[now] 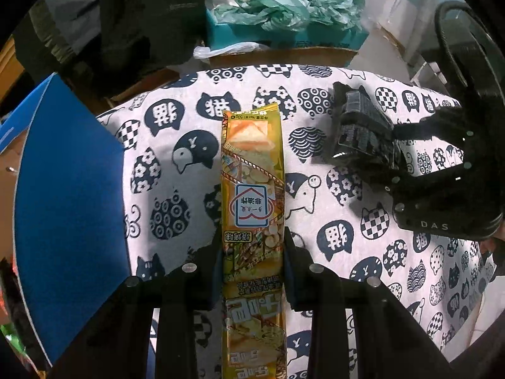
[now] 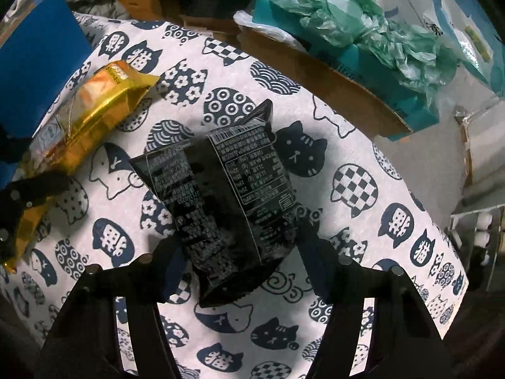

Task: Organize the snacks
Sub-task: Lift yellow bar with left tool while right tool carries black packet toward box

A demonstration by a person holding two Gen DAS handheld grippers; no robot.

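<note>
My left gripper is shut on a long gold snack packet, held edge-on between the fingers above the cat-print tablecloth. My right gripper is shut on a black snack bag, its printed back facing the camera, above the same cloth. In the left wrist view the right gripper and the black bag are at the right. In the right wrist view the gold packet and the left gripper's fingers are at the left.
A blue box stands at the table's left edge; it also shows in the right wrist view. Behind the table a cardboard box holds a teal box with crumpled green plastic. A dark round object is at the right.
</note>
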